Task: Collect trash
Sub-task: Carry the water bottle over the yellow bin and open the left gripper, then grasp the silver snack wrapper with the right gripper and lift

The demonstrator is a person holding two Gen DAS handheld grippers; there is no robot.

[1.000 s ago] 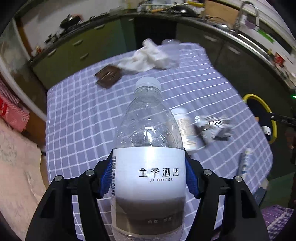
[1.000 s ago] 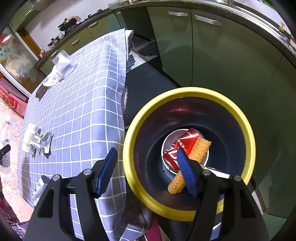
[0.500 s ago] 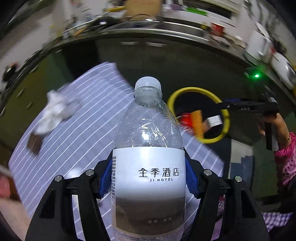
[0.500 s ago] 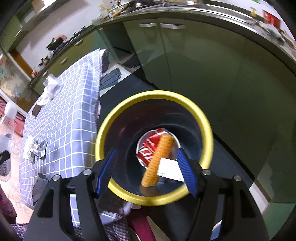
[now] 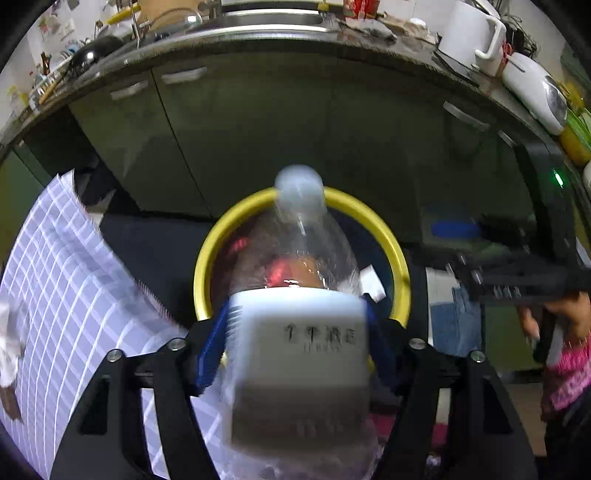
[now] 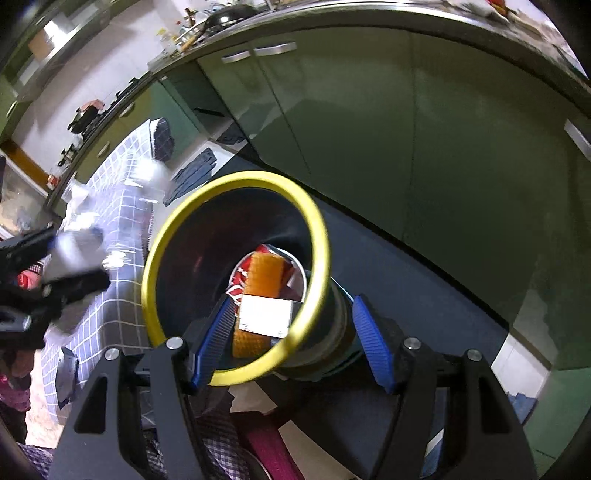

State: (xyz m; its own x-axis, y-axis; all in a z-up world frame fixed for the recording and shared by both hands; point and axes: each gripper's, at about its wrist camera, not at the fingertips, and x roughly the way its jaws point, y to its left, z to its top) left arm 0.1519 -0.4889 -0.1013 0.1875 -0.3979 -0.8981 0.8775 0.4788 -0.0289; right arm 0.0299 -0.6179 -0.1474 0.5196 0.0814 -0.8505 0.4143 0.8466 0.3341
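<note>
My left gripper point(image 5: 295, 343) is shut on a clear plastic water bottle point(image 5: 299, 339) with a white label, held neck-first toward the mouth of the dark trash bin with a yellow rim point(image 5: 400, 273). The bottle is blurred. In the right wrist view the bin's yellow rim point(image 6: 155, 266) faces me, tilted on its side. Inside lie a red can point(image 6: 242, 275), an orange ridged piece point(image 6: 264, 273) and a white card point(image 6: 264, 314). My right gripper point(image 6: 291, 339) is shut on the bin's dark lower body. The left gripper with the bottle point(image 6: 70, 254) shows at the left.
The blue-checked tablecloth point(image 5: 55, 295) covers the table at the left, with a crumpled white tissue point(image 5: 9, 325) on it. Green kitchen cabinets point(image 6: 424, 147) stand behind the bin. A counter with a sink and white appliances point(image 5: 469, 33) runs along the top.
My left gripper has swung the bottle from over the table to right in front of the bin's mouth. The right gripper has tipped the bin toward the left gripper.
</note>
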